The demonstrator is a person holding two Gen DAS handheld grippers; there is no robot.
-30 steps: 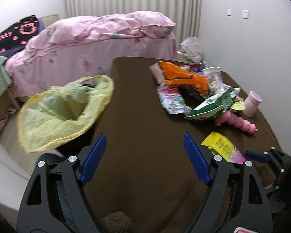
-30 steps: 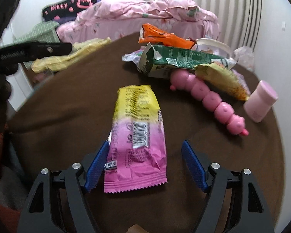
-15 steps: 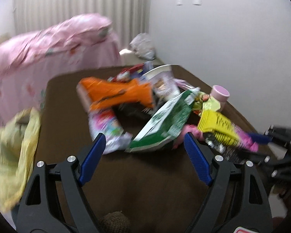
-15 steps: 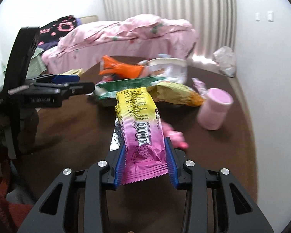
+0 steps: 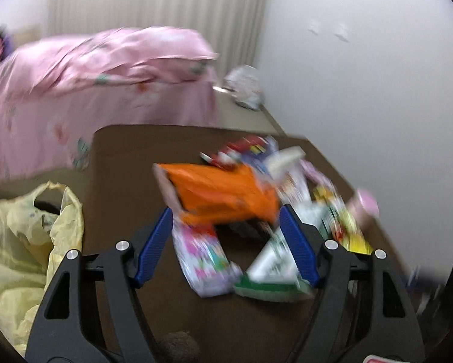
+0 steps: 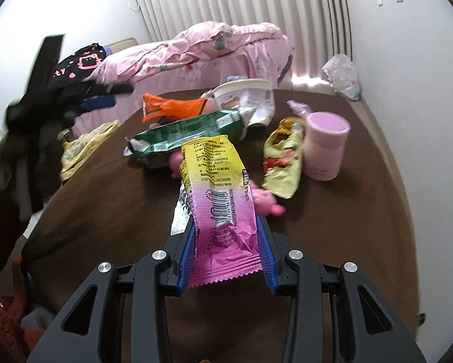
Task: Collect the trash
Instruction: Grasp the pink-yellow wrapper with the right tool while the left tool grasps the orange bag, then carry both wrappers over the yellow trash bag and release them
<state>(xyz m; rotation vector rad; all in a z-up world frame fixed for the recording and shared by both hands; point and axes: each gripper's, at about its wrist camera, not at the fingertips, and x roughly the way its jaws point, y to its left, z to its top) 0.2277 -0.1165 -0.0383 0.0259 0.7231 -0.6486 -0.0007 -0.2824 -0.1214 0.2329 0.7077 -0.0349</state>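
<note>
Right hand-held gripper: blue pads clamped on the lower, pink end of a yellow-and-pink crinkled foil snack wrapper; the wrapper's yellow end sticks up and forward, clear of the brown tabletop.

Left hand-held gripper: jaws spread wide, having just closed a little, gripping nothing; they frame a blurred heap of litter on the tabletop.

Litter on the tabletop, right wrist view: orange plastic packet at the far side; white paper tub just beside it; flattened green-and-white carton in front of both; pink beaded plastic toy partly hidden behind the held wrapper; crumpled yellow snack bag touching a pink cylindrical lidded cup.

Left wrist view, motion-blurred: a white-and-pink printed wrapper lies between the open pads, the orange packet beyond it.

Pale yellow plastic bag: mouth open, hanging at the tabletop's left edge.

Background: bed with pink floral quilt; white pleated curtain.
</note>
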